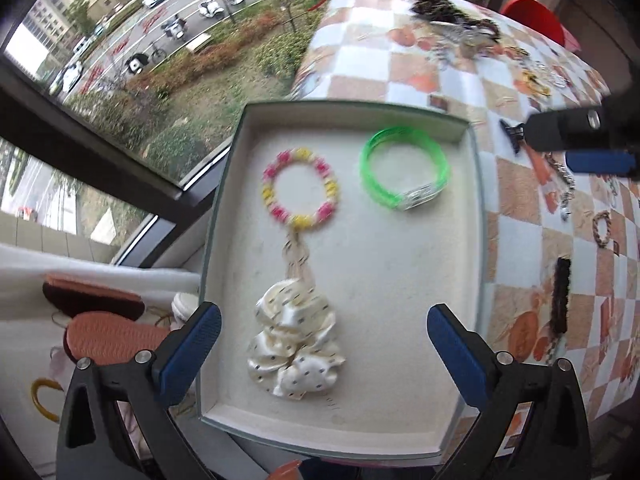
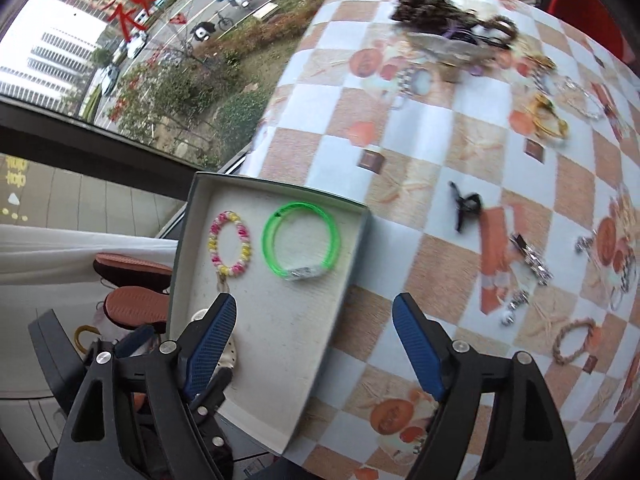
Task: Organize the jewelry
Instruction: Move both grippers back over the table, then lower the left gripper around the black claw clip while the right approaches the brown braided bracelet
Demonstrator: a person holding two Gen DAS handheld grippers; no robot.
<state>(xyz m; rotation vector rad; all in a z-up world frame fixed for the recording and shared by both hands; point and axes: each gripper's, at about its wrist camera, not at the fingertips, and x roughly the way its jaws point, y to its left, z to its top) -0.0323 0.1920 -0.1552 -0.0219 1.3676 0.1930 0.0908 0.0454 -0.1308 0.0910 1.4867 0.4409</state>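
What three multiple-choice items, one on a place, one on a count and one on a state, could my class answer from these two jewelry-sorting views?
1. Where does the green bangle lie?
A. Inside the box, beside the pink and yellow bead bracelet
B. On the checkered tablecloth
C. Held by a gripper

2. How many items lie in the box?
A. One
B. Three
C. Five

3. How do the jaws of the left gripper stand?
A. Shut on the scrunchie
B. Shut on nothing
C. Open, holding nothing

Answers: 1 A, the bangle rests on the box floor next to the bead bracelet. 2 B, the bangle, the bead bracelet and the cream scrunchie are the only things inside. 3 C, the blue pads stand wide apart on either side of the scrunchie without touching it.
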